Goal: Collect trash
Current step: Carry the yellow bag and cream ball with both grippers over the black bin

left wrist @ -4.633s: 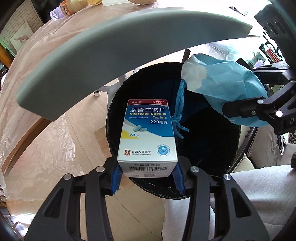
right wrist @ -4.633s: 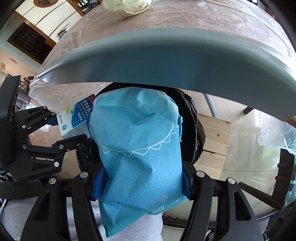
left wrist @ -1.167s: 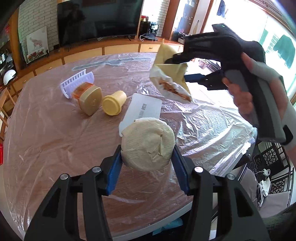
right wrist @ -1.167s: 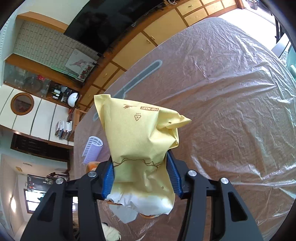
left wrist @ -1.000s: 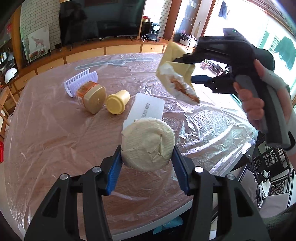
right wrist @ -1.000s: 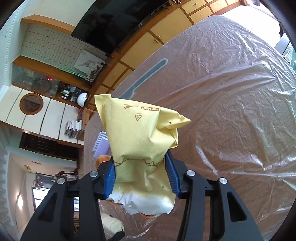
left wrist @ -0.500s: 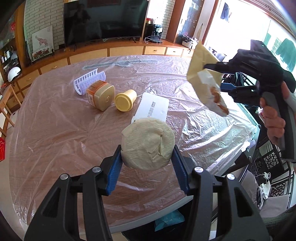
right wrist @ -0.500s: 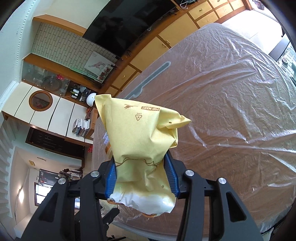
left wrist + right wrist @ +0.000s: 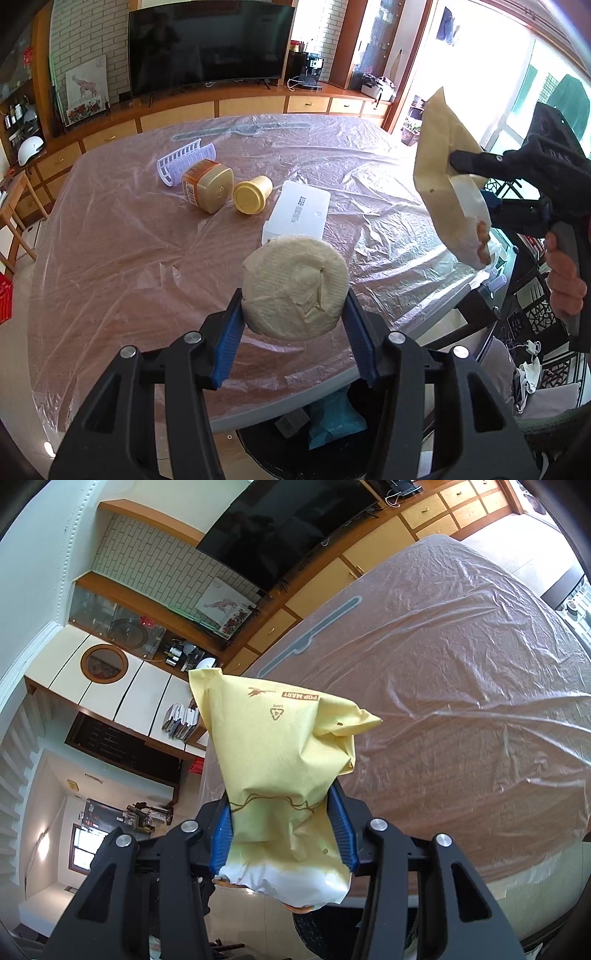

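My left gripper (image 9: 293,317) is shut on a crumpled cream paper wad (image 9: 294,286), held above the near edge of the plastic-covered table (image 9: 110,251). My right gripper (image 9: 282,836) is shut on a yellow paper bag (image 9: 280,760) with a white lining at its lower end. In the left wrist view that bag (image 9: 443,184) hangs in the air past the table's right edge, with a hand (image 9: 565,273) on the gripper's grip. A black bin (image 9: 314,443) stands under the table's near edge, with a blue packet (image 9: 334,415) and a box inside.
On the table lie a white rack (image 9: 184,162), an orange-labelled jar (image 9: 207,184) on its side, a yellow cap (image 9: 253,194) and a white box (image 9: 299,214). A TV (image 9: 210,44) and cabinets stand behind. Chairs and clutter stand at the right.
Both grippers have drawn back from the table towards its near edge, and the right one has swung to the right with the yellow bag. The bin has come into view below.
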A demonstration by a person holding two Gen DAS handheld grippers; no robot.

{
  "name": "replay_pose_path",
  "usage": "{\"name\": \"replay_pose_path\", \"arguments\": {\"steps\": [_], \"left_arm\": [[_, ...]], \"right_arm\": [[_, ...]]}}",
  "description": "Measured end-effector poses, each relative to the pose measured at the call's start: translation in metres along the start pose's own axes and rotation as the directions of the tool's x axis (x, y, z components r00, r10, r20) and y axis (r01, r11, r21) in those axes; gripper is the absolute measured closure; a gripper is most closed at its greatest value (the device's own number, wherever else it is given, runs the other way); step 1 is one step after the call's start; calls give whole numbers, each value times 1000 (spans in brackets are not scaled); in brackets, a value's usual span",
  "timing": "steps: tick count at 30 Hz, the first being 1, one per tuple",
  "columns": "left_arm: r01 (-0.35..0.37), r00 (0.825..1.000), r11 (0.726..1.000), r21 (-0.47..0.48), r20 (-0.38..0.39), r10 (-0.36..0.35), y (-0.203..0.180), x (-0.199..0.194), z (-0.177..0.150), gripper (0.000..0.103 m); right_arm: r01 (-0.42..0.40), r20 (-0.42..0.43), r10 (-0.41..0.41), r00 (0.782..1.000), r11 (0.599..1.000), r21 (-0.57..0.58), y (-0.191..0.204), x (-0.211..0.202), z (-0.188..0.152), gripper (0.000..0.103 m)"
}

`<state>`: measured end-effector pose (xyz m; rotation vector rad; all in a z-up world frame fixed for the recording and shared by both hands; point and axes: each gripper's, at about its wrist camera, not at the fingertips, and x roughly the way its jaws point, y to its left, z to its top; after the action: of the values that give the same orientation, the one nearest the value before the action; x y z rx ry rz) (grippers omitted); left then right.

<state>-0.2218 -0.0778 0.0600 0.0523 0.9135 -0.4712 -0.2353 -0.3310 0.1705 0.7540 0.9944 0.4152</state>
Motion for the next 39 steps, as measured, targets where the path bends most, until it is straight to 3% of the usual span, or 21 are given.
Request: {"name": "replay_pose_path", "arguments": {"steps": [19,28,39], "left_arm": [[0,1000,1000,11,-5,0,-9,-28,-30,50],[1,1000,1000,10,-6,-1,-18,-36,-47,50],[3,999,1000,30,-46,-2,-32,-43,-75,50]], "right_arm": [[-33,-90,28,996,998,-52,1,-32,-59,58],[-34,-115,28,993,998,-49,1,-29,-78,58],[-36,-206,25,978,998,-51,-4,-18,-108,58]]}}
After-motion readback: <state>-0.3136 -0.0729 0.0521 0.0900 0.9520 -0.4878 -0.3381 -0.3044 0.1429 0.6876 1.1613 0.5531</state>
